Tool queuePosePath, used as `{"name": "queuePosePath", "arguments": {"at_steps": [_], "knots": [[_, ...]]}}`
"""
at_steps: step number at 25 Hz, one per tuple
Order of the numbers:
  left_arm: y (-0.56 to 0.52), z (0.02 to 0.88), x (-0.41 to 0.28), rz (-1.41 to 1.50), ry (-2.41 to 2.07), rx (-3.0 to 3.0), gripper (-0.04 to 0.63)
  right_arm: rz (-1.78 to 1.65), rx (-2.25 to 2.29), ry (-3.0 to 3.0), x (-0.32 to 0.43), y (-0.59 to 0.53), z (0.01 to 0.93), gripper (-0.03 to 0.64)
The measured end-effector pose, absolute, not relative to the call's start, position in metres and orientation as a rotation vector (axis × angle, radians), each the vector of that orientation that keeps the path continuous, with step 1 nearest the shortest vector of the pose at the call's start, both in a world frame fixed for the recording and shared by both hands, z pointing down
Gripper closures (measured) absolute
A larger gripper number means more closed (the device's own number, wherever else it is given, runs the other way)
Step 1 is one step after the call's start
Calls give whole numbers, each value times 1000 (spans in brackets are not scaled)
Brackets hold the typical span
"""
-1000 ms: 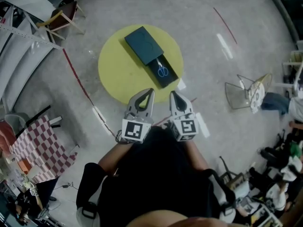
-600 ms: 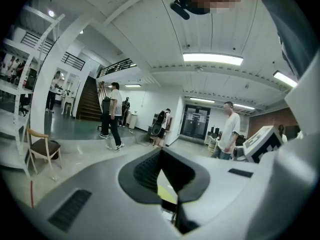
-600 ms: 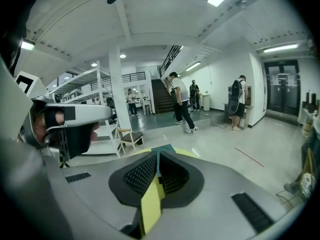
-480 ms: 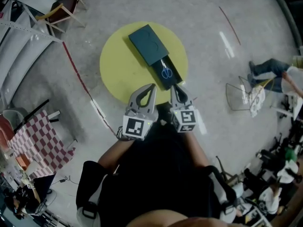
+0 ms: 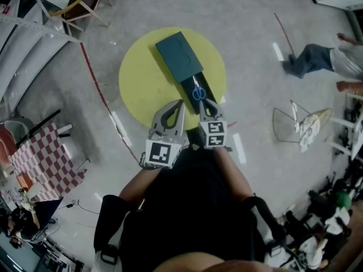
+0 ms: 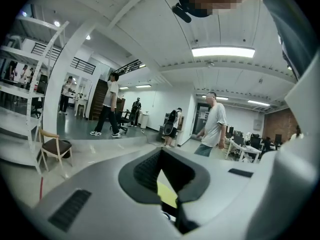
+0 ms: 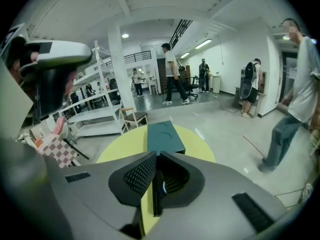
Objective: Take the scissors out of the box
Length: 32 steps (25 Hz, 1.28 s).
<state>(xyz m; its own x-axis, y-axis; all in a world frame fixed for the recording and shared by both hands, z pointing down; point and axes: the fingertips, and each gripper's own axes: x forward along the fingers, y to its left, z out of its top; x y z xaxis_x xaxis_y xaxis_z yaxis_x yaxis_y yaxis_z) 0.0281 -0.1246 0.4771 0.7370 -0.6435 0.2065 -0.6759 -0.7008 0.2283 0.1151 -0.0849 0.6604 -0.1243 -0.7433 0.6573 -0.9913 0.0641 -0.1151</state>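
A dark teal box (image 5: 178, 55) lies on the round yellow table (image 5: 139, 78), its inner tray (image 5: 205, 86) slid out toward me. Blue-handled scissors (image 5: 197, 92) lie in that tray. My right gripper (image 5: 203, 102) is shut with nothing in it, and its tips hover at the tray's near end just short of the scissor handles. My left gripper (image 5: 179, 103) is also shut and empty, over the table's near edge left of the tray. In the right gripper view the box (image 7: 162, 134) lies straight beyond the closed right gripper (image 7: 157, 155). The left gripper view shows the left gripper (image 6: 160, 152) and a sliver of yellow table.
A wooden chair (image 5: 79, 7) stands beyond the table at the left, and a checkered cloth (image 5: 42, 163) lies at the left. A wire frame chair (image 5: 292, 123) is on the right, with a person's legs (image 5: 317, 58) past it. A red line (image 5: 96, 86) crosses the floor.
Both grippers have moved forward toward the box. The right one has dropped and now reaches the tray's near end by the scissors. A person at the right has walked on.
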Motion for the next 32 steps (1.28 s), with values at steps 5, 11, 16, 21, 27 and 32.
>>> {"name": "queuePosePath", "arguments": {"at_steps": [5,11,16,21,27,32], "knots": [[-129,481,40,168,-1066,2629,601,877,1608,-1846,123,-91,711,583],[-133,491,44,192,-1084,2593,603,993,1507,-1729,129,-93,773,558],[-141,496,46,199,-1101,2583,601,1087,1458,-1661,132,-95,807,552],[-148,502,48,221,-1116,2558,601,1139,1404,-1616,135,-94,836,533],[-157,508,46,229,-1144,2526,601,1138,1365,-1546,141,-94,856,518],[-163,510,48,236,-1155,2509,601,1150,1321,-1513,138,-96,864,515]]}}
